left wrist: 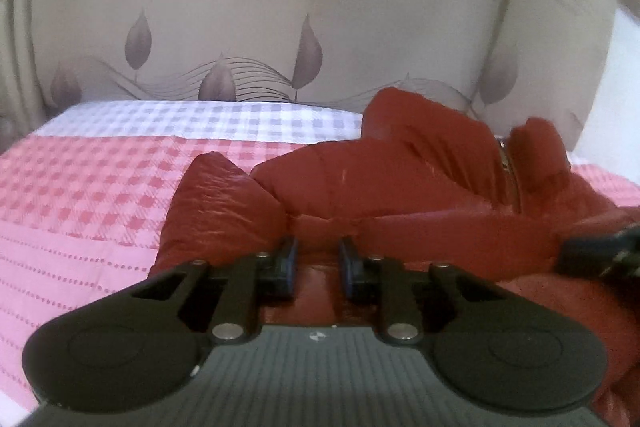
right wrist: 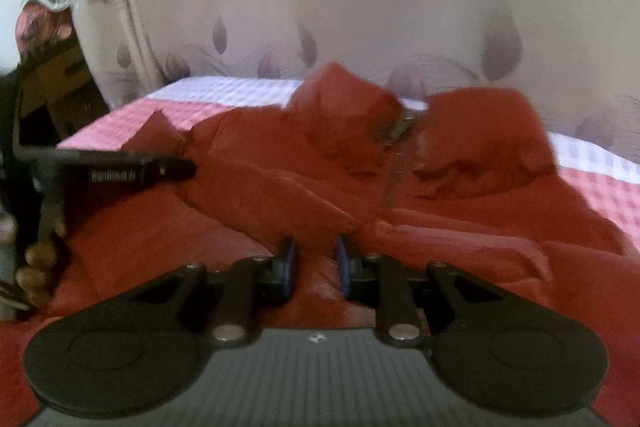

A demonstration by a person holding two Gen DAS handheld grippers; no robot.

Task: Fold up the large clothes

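The jacket (left wrist: pixel 400 195) lay under both narrowly parted hand-held grippers (left wrist: pixel 318 269) (right wrist: pixel 316 269), grip unclear, zipper (left wrist: pixel 508 171) running away from them.

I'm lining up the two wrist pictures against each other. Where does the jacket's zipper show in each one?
Left wrist view: the zipper runs down the red jacket at right of centre.
Right wrist view: the zipper sits just right of centre, below the bunched collar.
Shared landmark: the leaf-print headboard behind the checked bedspread.
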